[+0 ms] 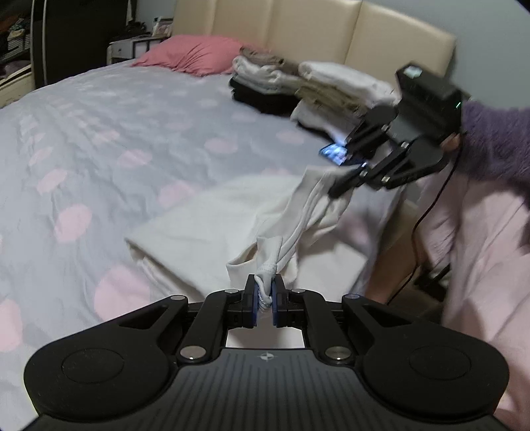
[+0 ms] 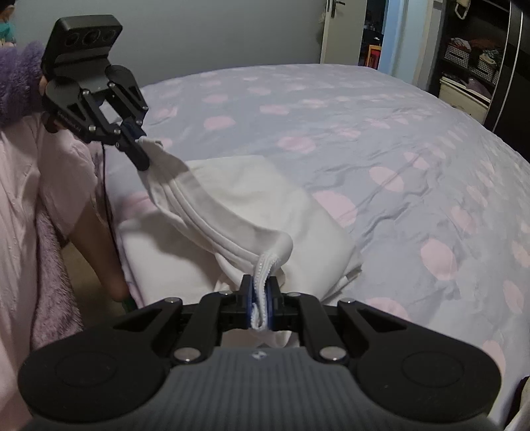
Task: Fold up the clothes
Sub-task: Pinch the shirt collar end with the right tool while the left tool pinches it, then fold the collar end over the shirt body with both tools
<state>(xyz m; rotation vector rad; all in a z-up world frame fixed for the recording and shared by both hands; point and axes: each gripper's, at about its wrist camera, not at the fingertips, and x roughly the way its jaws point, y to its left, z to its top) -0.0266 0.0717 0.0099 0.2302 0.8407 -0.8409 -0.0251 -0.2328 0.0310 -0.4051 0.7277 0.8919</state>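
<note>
Left gripper (image 1: 264,295) and right gripper (image 2: 260,300) each clamped a hem corner of a white garment (image 1: 212,225) over the bed (image 1: 99,139).
Soft, light cloth sagged between them — best held at stitched edges.

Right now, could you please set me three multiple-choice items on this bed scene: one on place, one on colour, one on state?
1. Where are the folded clothes stacks?
A. by the headboard
B. on the floor
C. in a basket

2. What colour is the pillow?
A. green
B. pink
C. black

3. How is the white garment held?
A. lying free
B. by one gripper
C. pinched by the left gripper and the right gripper

Answers: 1 A, the stacks sit against the headboard; 2 B, it looks pink; 3 C, fabric is clamped between both pairs of fingers.
</note>
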